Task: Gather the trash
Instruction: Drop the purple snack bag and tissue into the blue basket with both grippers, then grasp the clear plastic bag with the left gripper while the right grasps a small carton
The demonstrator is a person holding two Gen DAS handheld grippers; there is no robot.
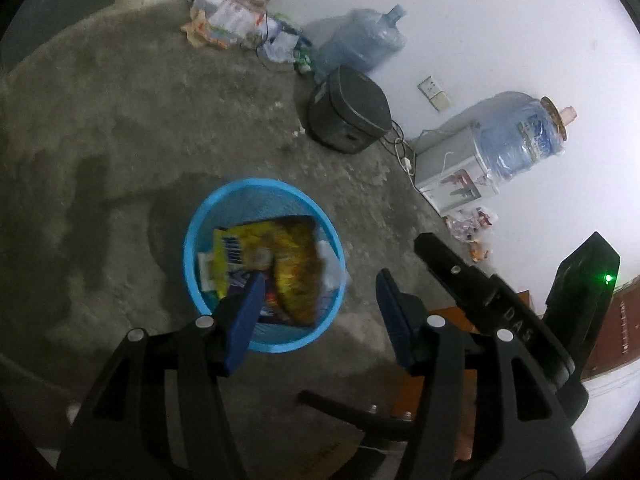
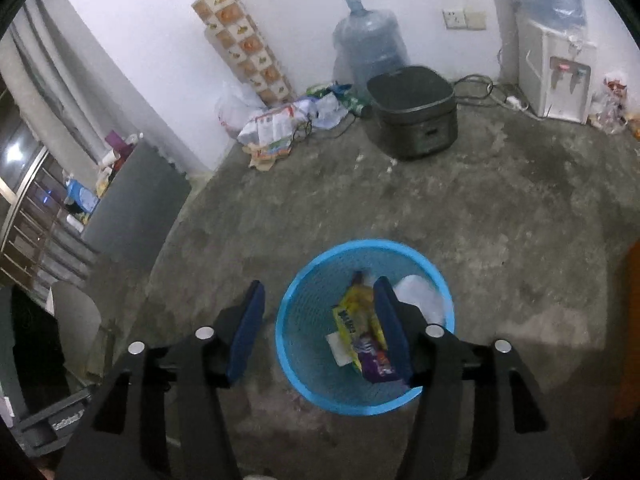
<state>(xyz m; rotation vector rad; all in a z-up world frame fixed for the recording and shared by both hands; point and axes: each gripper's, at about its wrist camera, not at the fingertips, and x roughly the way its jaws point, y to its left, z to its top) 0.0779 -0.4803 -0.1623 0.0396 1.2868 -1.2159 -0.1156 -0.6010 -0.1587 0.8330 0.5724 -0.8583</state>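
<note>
A blue mesh waste basket (image 1: 200, 220) stands on the concrete floor; it also shows in the right wrist view (image 2: 304, 300). Inside lie a yellow snack wrapper (image 1: 236, 252), a large yellow-brown snack bag (image 1: 296, 264) and white plastic (image 1: 330, 264). The right wrist view shows the yellow wrapper (image 2: 356, 312), a purple wrapper (image 2: 374, 356) and clear plastic (image 2: 420, 296) in it. My left gripper (image 1: 320, 280) is open and empty above the basket's right rim. My right gripper (image 2: 320, 292) is open and empty above the basket's left rim. The right gripper's body (image 1: 520, 312) shows in the left wrist view.
A dark rice cooker (image 2: 414, 110) sits on the floor by the wall. A water jug (image 2: 370, 50), a pile of bags and papers (image 2: 280, 124) and a water dispenser (image 2: 554, 76) line the wall. A grey cabinet (image 2: 136, 204) stands at left.
</note>
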